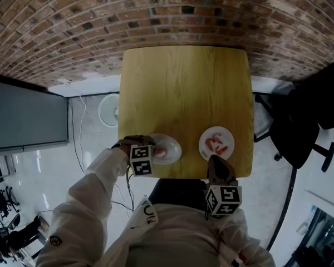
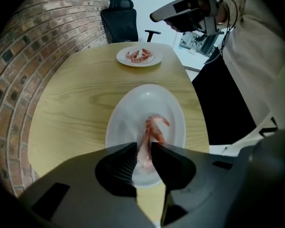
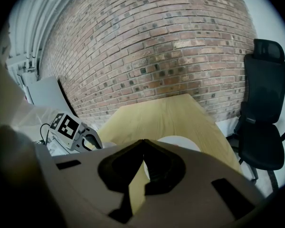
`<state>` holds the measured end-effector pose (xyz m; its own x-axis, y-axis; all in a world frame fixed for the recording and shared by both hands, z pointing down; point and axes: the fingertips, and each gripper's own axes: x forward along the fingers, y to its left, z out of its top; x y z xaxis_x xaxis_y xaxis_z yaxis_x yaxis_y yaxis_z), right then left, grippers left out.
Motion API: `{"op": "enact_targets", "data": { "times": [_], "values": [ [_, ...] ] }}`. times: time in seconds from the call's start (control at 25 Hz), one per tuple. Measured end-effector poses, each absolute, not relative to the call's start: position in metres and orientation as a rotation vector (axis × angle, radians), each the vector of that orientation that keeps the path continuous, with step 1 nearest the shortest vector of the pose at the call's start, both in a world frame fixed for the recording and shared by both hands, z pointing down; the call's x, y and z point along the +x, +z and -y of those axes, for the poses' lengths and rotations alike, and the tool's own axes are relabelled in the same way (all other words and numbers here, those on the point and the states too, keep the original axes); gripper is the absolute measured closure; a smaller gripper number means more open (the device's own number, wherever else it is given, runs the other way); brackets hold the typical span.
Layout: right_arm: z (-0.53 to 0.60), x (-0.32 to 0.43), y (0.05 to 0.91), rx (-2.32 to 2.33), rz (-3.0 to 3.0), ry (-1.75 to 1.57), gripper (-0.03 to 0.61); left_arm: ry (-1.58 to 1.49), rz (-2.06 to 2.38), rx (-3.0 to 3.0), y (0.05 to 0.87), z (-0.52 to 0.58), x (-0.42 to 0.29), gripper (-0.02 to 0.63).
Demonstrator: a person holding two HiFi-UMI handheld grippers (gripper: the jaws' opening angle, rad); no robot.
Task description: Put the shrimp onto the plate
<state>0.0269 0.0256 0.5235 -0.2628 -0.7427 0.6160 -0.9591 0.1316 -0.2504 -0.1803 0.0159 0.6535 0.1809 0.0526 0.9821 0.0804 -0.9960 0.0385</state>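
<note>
A pink shrimp (image 2: 152, 129) lies in a white oval dish (image 2: 133, 108) at the table's near edge. My left gripper (image 2: 142, 146) points steeply down into the dish, its jaws closed narrowly on that shrimp's tail end. From the head view the left gripper (image 1: 156, 152) sits over the dish (image 1: 172, 146). A round white plate (image 1: 203, 143) to the right holds a few shrimp (image 1: 216, 143); the same plate (image 2: 123, 59) shows farther off in the left gripper view. My right gripper (image 3: 143, 141) is shut and empty, held just short of the round plate (image 3: 180, 141).
The wooden table (image 1: 183, 88) stands against a brick wall. A black office chair (image 3: 261, 127) is to its right and a white fan base (image 1: 108, 110) on the floor to its left. Both dishes sit near the table's front edge.
</note>
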Motion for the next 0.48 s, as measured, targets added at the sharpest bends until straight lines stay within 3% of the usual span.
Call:
{"op": "enact_targets", "data": {
  "times": [0.48],
  "values": [
    [-0.0258, 0.0301, 0.5258, 1.645, 2.072, 0.89, 0.555, -2.007, 0.13, -2.387, 0.6535, -0.0179, -0.1809, 0.534]
  ]
}}
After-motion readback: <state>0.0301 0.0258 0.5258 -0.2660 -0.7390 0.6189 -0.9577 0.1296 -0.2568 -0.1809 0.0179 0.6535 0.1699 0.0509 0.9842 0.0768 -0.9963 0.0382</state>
